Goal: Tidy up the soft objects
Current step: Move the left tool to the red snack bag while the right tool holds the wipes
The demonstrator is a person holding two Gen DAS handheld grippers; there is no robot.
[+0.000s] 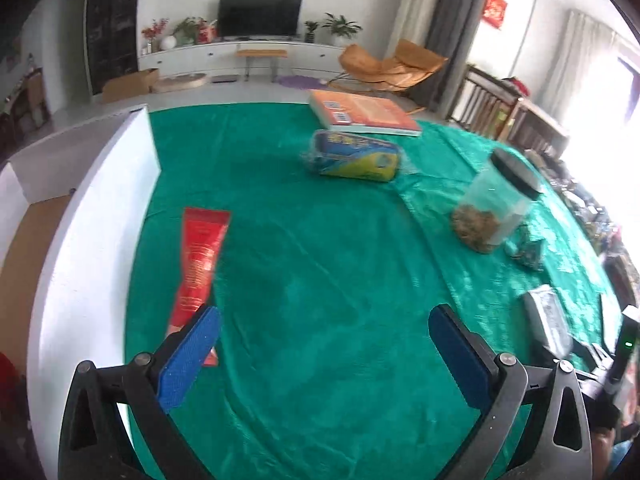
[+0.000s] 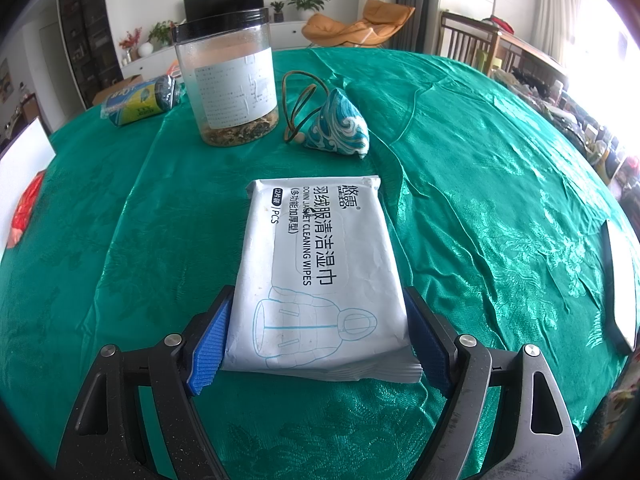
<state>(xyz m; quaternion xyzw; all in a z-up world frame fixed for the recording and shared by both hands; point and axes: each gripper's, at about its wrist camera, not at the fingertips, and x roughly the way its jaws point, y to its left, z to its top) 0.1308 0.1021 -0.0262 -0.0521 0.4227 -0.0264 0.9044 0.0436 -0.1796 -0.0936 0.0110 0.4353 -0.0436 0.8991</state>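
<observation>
The right gripper (image 2: 316,336) seems clamped on the wipes pack (image 2: 320,276); the left gripper (image 1: 324,356) gapes empty; red tube (image 1: 198,264), pouch (image 2: 340,126) and roll (image 1: 354,155) remain unsorted.

bright daylight, window (image 1: 600,80) glare blown out right; fisheye edges warped.

the jar (image 2: 228,80) stands on the counter (image 2: 480,168). just right of the jar sits the pouch (image 2: 340,124); left of the jar and behind it lies the roll (image 2: 140,100). before the jar lies the wipes pack (image 2: 320,264), between the right claw's (image 2: 318,340) pads.
</observation>
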